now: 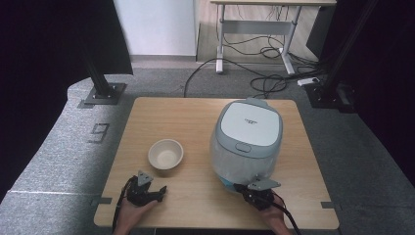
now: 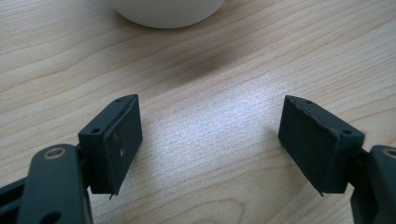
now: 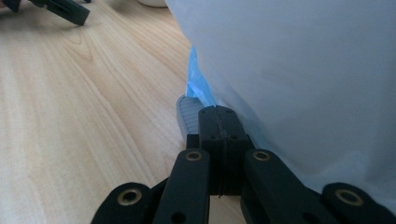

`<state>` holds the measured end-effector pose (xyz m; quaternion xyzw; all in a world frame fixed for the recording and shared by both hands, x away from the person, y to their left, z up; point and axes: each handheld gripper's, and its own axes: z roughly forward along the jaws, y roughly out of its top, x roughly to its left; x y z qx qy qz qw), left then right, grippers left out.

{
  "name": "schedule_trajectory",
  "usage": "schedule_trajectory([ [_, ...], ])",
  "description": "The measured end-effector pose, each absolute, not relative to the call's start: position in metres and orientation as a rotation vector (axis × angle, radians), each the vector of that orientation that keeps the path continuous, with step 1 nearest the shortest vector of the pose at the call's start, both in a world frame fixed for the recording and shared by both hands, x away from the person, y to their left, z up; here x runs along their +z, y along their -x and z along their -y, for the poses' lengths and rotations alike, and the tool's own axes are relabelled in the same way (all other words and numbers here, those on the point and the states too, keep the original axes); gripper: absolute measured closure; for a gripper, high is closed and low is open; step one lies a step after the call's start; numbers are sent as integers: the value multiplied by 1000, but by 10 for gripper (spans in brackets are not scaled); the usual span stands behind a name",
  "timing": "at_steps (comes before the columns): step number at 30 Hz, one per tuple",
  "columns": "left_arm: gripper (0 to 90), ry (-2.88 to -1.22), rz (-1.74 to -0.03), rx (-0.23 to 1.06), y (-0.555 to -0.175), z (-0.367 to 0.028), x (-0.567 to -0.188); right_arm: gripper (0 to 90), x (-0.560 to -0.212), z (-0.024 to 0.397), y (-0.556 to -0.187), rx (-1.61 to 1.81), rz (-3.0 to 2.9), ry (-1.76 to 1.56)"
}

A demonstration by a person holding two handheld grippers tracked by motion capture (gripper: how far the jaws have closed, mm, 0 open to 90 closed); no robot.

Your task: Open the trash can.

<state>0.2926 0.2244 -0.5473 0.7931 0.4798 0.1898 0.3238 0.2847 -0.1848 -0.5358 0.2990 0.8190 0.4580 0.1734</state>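
R gripper [image 1: 243,187] jaws closed, empty, by rice cooker [image 1: 247,139] | L gripper [image 1: 159,192] jaws apart | lid logo [image 1: 251,120] unreadable

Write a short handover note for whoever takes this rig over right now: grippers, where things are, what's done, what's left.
Left gripper: open, holding nothing, resting on the table just short of the bowl.
Right gripper: shut, tips at the foot of the rice cooker, by its blue base edge; whether it pinches anything I cannot tell.
Done: cooker lid is down, bowl looks empty.
Left: probably opening the cooker, then the bowl.
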Motion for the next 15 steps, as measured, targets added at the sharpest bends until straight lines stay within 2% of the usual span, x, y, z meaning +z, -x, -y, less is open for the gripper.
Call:
schedule_trajectory([
  [15,218,-2082,-1258,498,-291,-223,-547,899,-538,185,-286,1268,-2327,-842],
])
